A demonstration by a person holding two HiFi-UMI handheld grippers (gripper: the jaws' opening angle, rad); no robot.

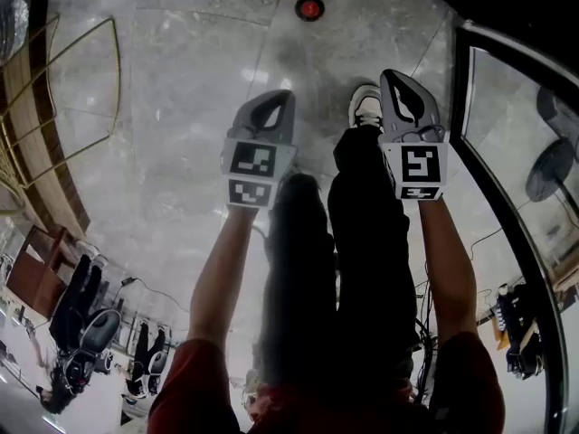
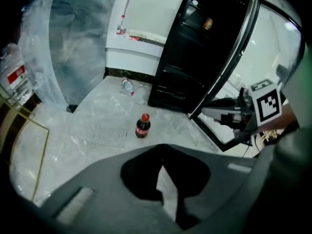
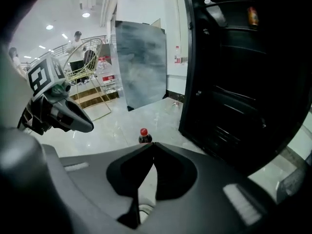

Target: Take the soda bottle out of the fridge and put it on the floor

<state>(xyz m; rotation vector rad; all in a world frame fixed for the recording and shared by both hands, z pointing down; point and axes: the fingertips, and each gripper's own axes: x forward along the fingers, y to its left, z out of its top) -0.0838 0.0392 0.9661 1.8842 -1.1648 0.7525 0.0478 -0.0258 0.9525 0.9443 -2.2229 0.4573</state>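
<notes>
Standing on floor (image 2: 92,123), soda bottle (image 2: 143,126), ahead of left tongs (image 2: 163,146), right tongs (image 3: 153,143), both closed empty

There is one fridge (image 2: 195,67). In front of it are one soda bottle (image 2: 143,126) and one clear bottle (image 2: 127,86). There are two grippers: the left gripper (image 1: 285,97) and the right gripper (image 1: 391,76).

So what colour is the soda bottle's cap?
Red; the soda bottle shows best in the left gripper view.
</notes>
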